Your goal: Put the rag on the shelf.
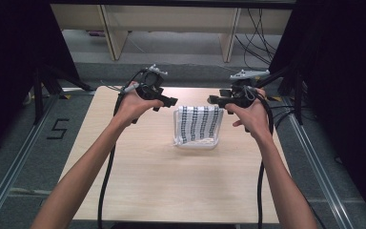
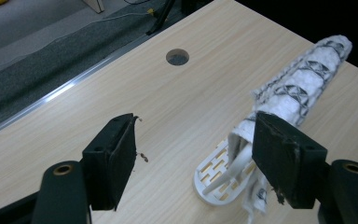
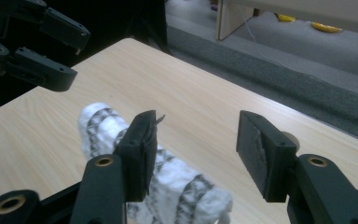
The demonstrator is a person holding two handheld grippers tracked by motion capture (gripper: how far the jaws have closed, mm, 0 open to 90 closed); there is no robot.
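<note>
Cloth (image 1: 198, 123), white with dark patterned stripes, hangs draped over a white slotted rack (image 1: 194, 142) that stands on the wooden table (image 1: 147, 181), a little beyond its middle in the high view. The left gripper (image 1: 170, 101) is held just to the left of the cloth's upper edge, its tips pointing toward it, and the right gripper (image 1: 213, 99) is held just to the right of that same edge, facing the other way, so the cloth sits between the two tools. Neither pair of jaws presses on the fabric.

In the left gripper view, the left gripper (image 2: 193, 154) stands with its jaws wide apart and bare tabletop between them. The cloth (image 2: 303, 84) runs as a long padded roll up toward the far right corner, its near end passing just behind the right-hand jaw, and the rack's (image 2: 214, 175) slotted base shows below it. A round hole (image 2: 177, 57) in the table lies farther off.

In the right gripper view, the right gripper (image 3: 196, 151) is likewise spread, nothing caught between its pads. The cloth (image 3: 177, 182) lies low and to the left, partly behind the left-hand jaw, while the gap itself frames plain wood. The left gripper (image 3: 60, 51) shows at the upper left, well beyond the cloth's far end.
</note>
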